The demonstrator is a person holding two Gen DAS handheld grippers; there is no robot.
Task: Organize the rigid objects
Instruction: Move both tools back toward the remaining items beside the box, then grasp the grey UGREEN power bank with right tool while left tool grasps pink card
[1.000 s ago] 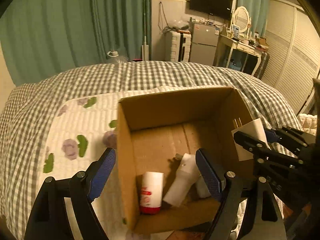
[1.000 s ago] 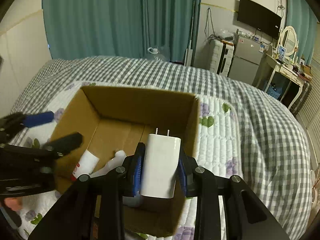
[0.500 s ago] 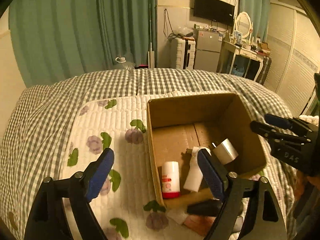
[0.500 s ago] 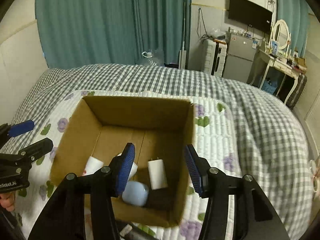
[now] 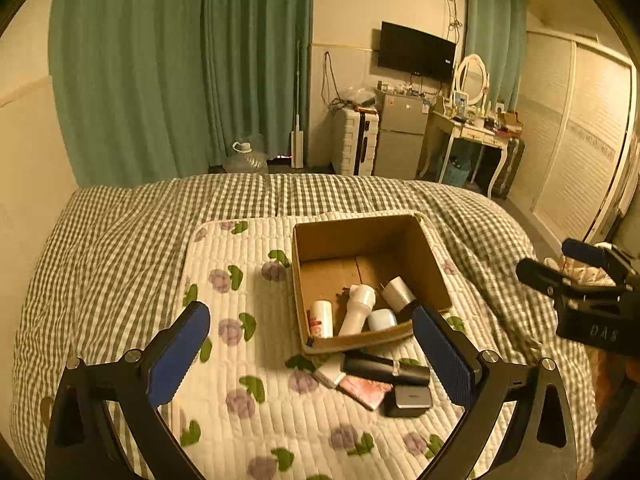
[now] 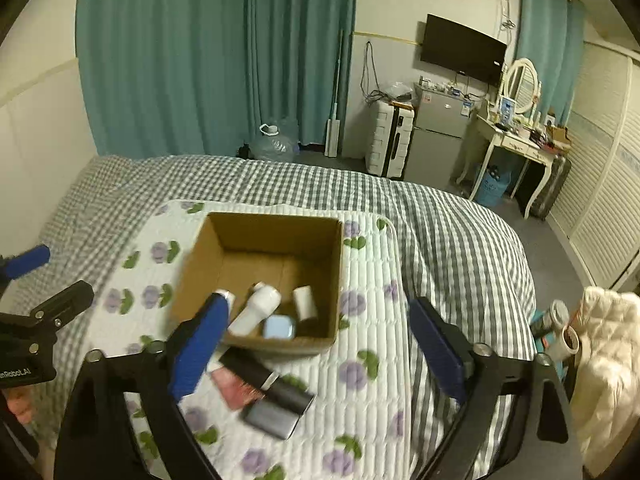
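Note:
An open cardboard box [image 5: 352, 236] [image 6: 276, 226] sits on a floral quilted mat on the bed. Inside lie a white charger [image 5: 397, 292] [image 6: 305, 302], a white bottle [image 5: 358, 308] [image 6: 258, 306], a red-labelled white tube [image 5: 321, 319] and a pale blue case [image 5: 381, 319] [image 6: 279, 327]. In front of the box lie a black cylinder [image 5: 386, 368] [image 6: 266, 380], a pink card [image 5: 366, 390] [image 6: 234, 390] and a dark grey block [image 5: 408, 400] [image 6: 270, 420]. My left gripper [image 5: 312, 344] is open and empty, raised above the mat. My right gripper [image 6: 316, 336] is open and empty above the box's near side.
The mat [image 5: 224, 312] lies on a grey checked bedspread [image 6: 460, 232]. Beyond the bed stand green curtains, a water jug [image 5: 246, 158], a white suitcase, a small fridge and a dressing table [image 6: 516, 144]. Cups and a white garment [image 6: 604, 344] sit off the bed's right side.
The right gripper opened and dropped the white charger into the box. Both grippers pulled back and up, so the items in front of the box now show.

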